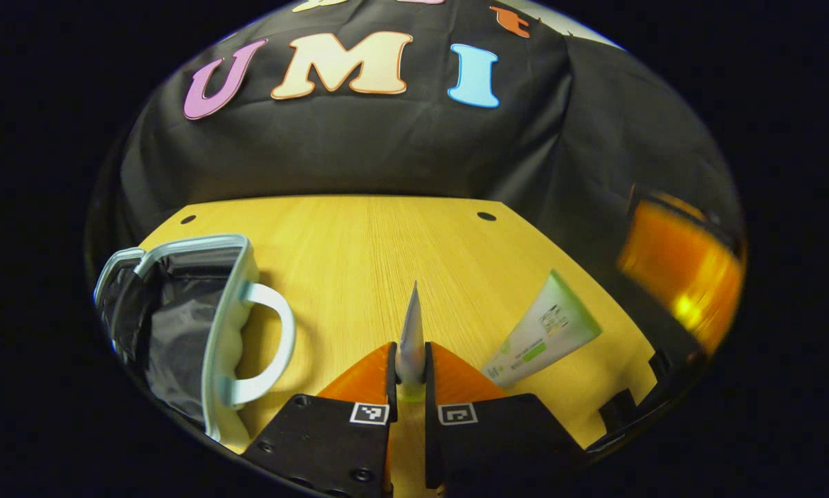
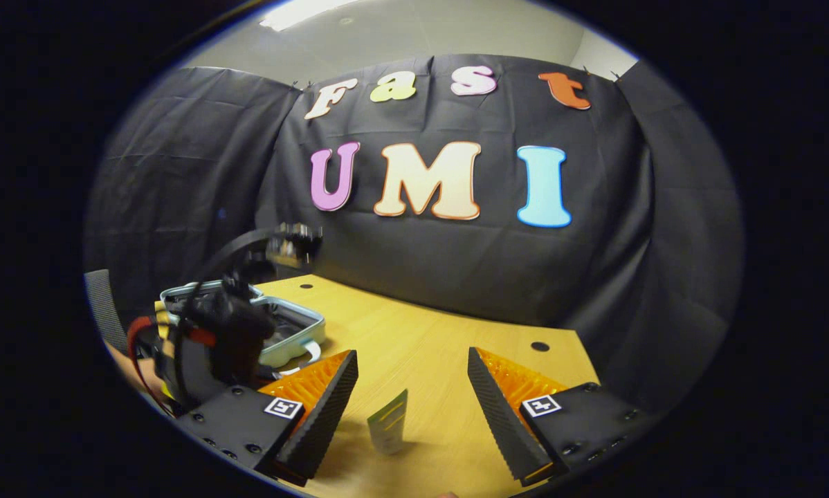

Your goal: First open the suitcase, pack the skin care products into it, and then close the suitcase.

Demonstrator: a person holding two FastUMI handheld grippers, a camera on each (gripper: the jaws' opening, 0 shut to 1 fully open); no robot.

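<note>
The small pale-blue suitcase (image 1: 179, 311) lies open at the table's left, its dark lining showing and its handle (image 1: 272, 346) facing the middle. My left gripper (image 1: 410, 353) is shut on a thin silvery tube (image 1: 412, 315) with a yellow-green cap, seen edge-on and held above the table. A white and green tube (image 1: 542, 332) lies on the wood to its right. In the right gripper view that tube (image 2: 388, 420) sits just ahead, between the fingers of my open right gripper (image 2: 411, 391). The left gripper (image 2: 221, 339) is beside the suitcase (image 2: 293, 328).
The wooden table (image 1: 387, 235) has two small round holes near its far corners. Black cloth walls close it in behind and to the right. At the right edge of the left gripper view, the right gripper (image 1: 684, 270) is a blur off the table's side.
</note>
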